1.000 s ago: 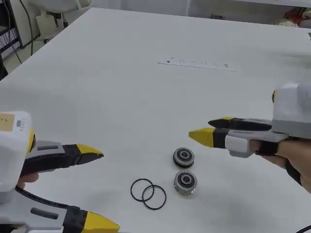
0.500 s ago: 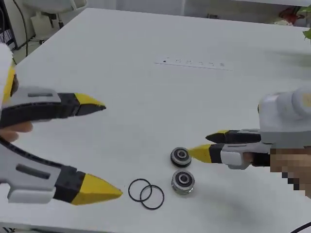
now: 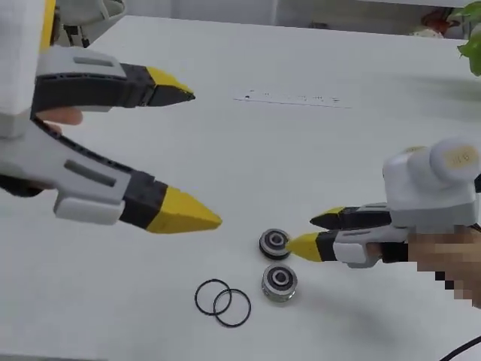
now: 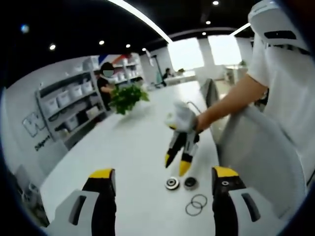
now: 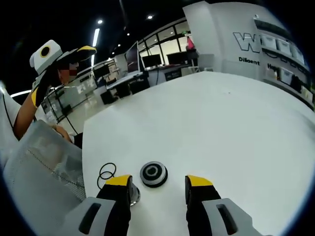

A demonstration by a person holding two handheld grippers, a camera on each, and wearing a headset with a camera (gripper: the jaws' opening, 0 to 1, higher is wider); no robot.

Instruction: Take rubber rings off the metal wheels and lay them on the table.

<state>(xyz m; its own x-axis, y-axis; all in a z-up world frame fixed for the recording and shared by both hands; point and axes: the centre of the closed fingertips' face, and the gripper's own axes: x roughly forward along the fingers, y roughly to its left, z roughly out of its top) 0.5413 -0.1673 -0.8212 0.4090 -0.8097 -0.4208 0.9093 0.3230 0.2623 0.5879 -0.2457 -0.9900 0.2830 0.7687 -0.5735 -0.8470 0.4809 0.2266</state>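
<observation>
While right tool (image 3: pixel 304 233) hovers low over surface (image 3: pixel 361 135), jaws partly apart and empty, tips just beside far wheel (image 3: pixel 275 242), left tool (image 3: pixel 201 158) hangs raised, jaws wide, nothing held. Two metal wheels on surface (near wheel (image 3: pixel 279 280) just beside far one). Two rubber rings (image 3: pixel 222 302) lie overlapping beside near wheel.

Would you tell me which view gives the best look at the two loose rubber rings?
The head view: the rubber rings lie overlapping on the table, seen from above. The left gripper view shows them small; the right gripper view, small beside its jaw.
</observation>
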